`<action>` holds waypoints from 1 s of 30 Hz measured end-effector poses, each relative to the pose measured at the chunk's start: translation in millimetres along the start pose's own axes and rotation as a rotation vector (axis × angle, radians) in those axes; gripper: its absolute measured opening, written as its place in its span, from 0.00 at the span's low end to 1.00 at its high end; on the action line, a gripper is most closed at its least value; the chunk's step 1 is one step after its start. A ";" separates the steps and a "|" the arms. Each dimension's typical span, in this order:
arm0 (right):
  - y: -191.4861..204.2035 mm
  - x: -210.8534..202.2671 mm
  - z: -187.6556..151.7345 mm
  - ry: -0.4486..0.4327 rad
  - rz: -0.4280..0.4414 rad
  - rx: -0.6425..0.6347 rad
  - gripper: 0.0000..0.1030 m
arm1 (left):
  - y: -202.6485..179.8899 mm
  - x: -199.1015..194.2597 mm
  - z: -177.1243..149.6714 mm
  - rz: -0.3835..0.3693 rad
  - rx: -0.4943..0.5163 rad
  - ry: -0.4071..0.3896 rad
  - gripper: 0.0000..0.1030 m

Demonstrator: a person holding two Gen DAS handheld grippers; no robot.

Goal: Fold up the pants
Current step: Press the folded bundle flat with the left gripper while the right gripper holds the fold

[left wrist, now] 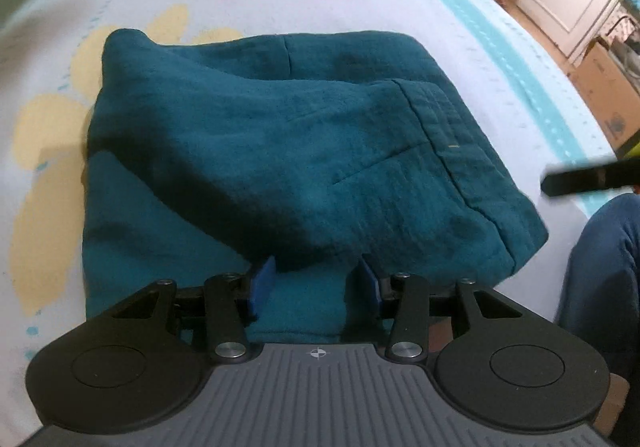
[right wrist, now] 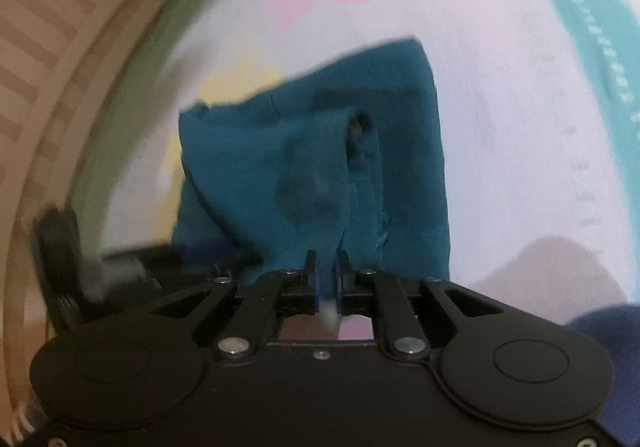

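Blue pads of the left gripper (left wrist: 316, 283) stand apart at the near hem of the teal pants (left wrist: 288, 151), cloth bunched between them; whether they pinch it I cannot tell. The pants lie folded into a thick bundle on the bed (left wrist: 460, 7), waistband toward the right edge of the bundle.

From the right wrist view (badly blurred), the right gripper (right wrist: 327, 271) has its jaws nearly together over a ridge of the same pants, near edge; a grip cannot be made out.

My guess is a late fold, the bundle already compact. Next would be laying the near edge flat, letting go and smoothing.
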State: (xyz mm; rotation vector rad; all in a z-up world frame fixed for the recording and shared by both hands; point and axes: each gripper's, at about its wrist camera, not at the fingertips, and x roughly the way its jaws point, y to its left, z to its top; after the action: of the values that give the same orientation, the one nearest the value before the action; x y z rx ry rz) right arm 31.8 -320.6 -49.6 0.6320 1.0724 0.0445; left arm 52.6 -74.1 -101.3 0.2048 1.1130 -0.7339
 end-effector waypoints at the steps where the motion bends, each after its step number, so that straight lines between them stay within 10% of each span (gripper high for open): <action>1: 0.4 -1.3 5.4 -0.018 -0.013 -0.003 0.47 | 2.3 -0.5 0.1 -0.007 -0.019 -0.003 0.43; 3: -0.2 0.5 15.2 -0.050 -0.027 -0.002 0.67 | 6.8 0.0 0.2 -0.019 -0.054 -0.004 0.43; 17: -20.1 82.4 30.4 0.096 0.006 0.034 0.67 | 9.0 -0.9 -3.2 -0.024 -0.073 -0.039 0.43; 23: -16.8 89.5 28.5 0.103 0.085 0.043 0.22 | 11.6 -23.9 -8.9 0.010 -0.086 -0.108 0.43; 30: 60.2 15.5 38.7 -0.138 0.028 -0.278 0.20 | 24.4 -68.4 -2.6 0.055 -0.126 -0.245 0.43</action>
State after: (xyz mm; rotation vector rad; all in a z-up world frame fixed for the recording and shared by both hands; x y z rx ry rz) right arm 87.4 -283.6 -19.5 0.3930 0.9037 0.1692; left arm 49.7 -24.9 -47.9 0.0374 0.9126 -0.6192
